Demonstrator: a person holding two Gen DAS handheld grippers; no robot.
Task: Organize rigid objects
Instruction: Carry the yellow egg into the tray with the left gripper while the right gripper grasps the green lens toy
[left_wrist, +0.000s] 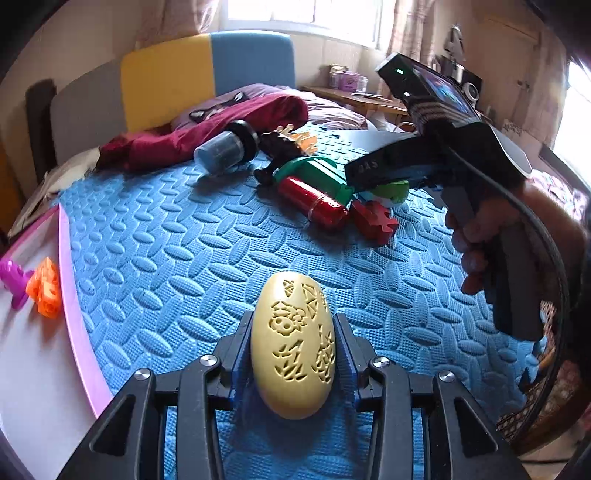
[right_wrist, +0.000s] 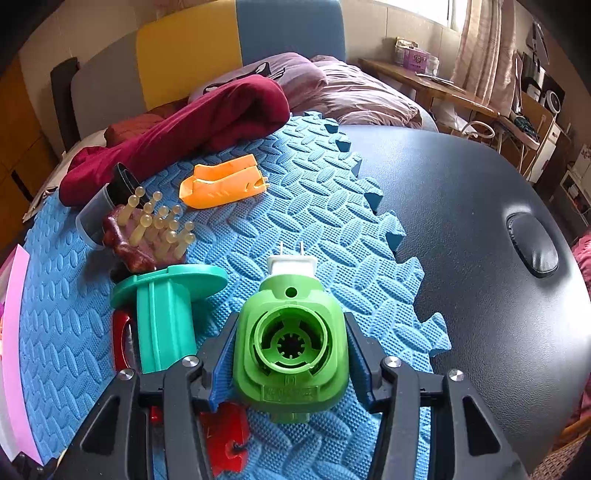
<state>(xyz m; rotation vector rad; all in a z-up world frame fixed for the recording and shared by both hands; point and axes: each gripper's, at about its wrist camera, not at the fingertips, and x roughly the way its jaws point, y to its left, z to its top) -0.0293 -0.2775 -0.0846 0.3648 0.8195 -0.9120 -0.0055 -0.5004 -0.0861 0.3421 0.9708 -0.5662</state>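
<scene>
Your left gripper (left_wrist: 293, 354) clamps the yellow carved egg (left_wrist: 293, 345) above the blue foam mat (left_wrist: 166, 240), likely bound for the pink-rimmed tray (left_wrist: 74, 295), while your right gripper (right_wrist: 291, 350) pinches the green plug-in device (right_wrist: 291, 339) sideways, prongs pointing away.

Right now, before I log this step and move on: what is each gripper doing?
Left gripper: shut on the yellow carved egg.
Right gripper: shut on the green plug-in device.
</scene>
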